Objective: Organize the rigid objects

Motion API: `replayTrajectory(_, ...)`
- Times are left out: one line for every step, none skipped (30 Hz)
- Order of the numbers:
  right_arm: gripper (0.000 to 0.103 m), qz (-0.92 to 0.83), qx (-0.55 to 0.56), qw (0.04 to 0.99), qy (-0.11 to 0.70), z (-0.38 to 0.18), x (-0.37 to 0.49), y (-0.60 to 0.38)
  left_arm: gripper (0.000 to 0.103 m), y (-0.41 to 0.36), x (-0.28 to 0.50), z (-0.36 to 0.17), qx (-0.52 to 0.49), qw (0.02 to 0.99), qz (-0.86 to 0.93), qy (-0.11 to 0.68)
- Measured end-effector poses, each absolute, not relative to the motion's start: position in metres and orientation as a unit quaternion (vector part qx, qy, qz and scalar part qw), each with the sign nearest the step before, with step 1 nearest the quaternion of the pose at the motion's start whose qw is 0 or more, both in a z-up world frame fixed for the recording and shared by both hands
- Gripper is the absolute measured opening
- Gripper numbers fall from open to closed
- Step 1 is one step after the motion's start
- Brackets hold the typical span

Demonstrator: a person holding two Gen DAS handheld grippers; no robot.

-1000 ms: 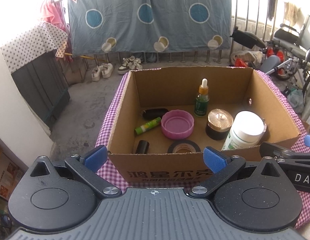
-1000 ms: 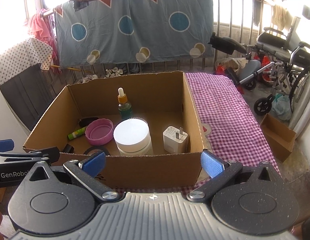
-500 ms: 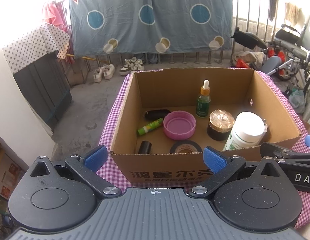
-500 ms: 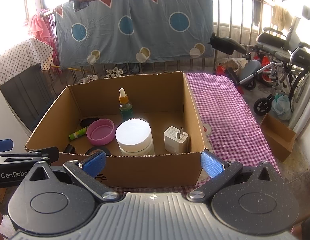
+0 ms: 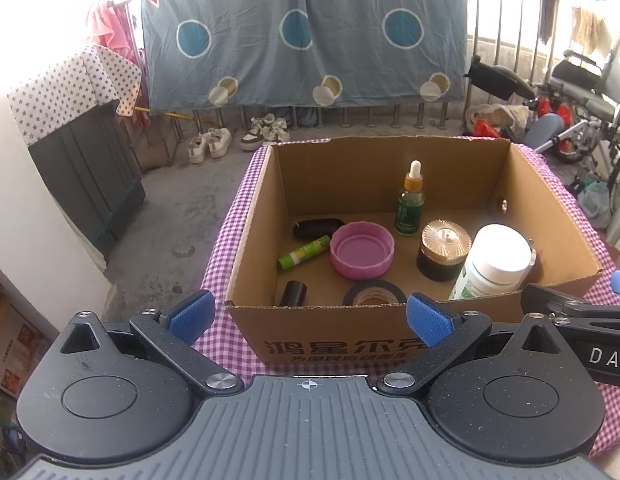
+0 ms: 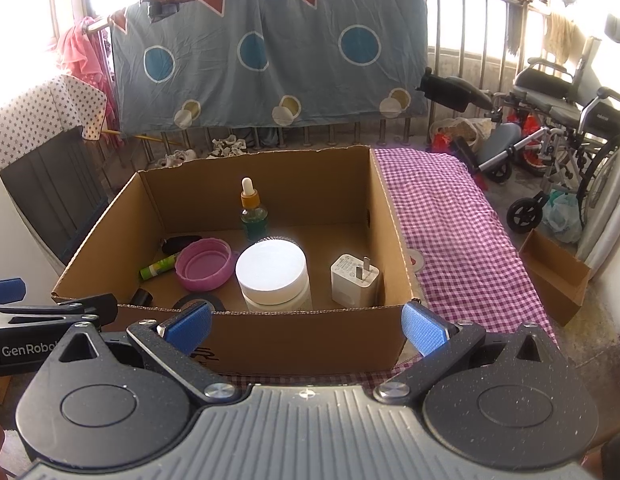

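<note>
Right wrist: box wall (image 6: 302,336) before charger (image 6: 354,285).

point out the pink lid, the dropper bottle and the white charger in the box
pink lid (image 5: 361,255), left wrist view, inner face
dropper bottle (image 5: 409,211), left wrist view, green body
white charger (image 6: 353,286), right wrist view, front face

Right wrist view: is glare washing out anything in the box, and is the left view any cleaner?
Right wrist view: sunlight blows out the white jar lid, its edge blooming; windows above are overexposed. Left wrist view: the same lid is bright but readable, the top-left corner is washed out, and the cardboard box rim bows from fisheye distortion.
</note>
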State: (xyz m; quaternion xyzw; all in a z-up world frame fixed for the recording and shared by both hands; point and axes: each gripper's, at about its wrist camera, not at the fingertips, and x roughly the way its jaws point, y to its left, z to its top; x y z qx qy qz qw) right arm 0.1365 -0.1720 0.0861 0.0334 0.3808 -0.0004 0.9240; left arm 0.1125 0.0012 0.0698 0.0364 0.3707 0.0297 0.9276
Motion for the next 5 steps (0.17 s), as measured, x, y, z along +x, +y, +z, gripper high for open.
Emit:
replayTrajectory(0.103,0.0,0.033,0.924,0.381,0.0862,0.1365,-0.1719,0.102,0.0013,0.1125,0.0697,0.036,0.928,0.03,0.371)
replayTrajectory(0.103,0.0,0.033,0.924,0.381,0.0861,0.1365,-0.172,0.102,0.0014,0.1125,0.0698,0.036,0.928,0.03,0.371)
replayTrajectory(0.103,0.0,0.033,0.924,0.381,0.086,0.1364,-0.172,0.102,0.0017,0.1127,0.0697,0.036,0.928,0.029,0.371)
replayTrajectory(0.103,0.0,0.033,0.924,0.381,0.0863,0.1363,-0.1718,0.102,0.0018,0.1127,0.0697,0.036,0.927,0.029,0.371)
replayTrajectory(0.103,-0.001,0.033,0.924,0.381,0.086,0.1364,-0.172,0.102,0.0019,0.1127,0.0697,0.036,0.927,0.029,0.371)
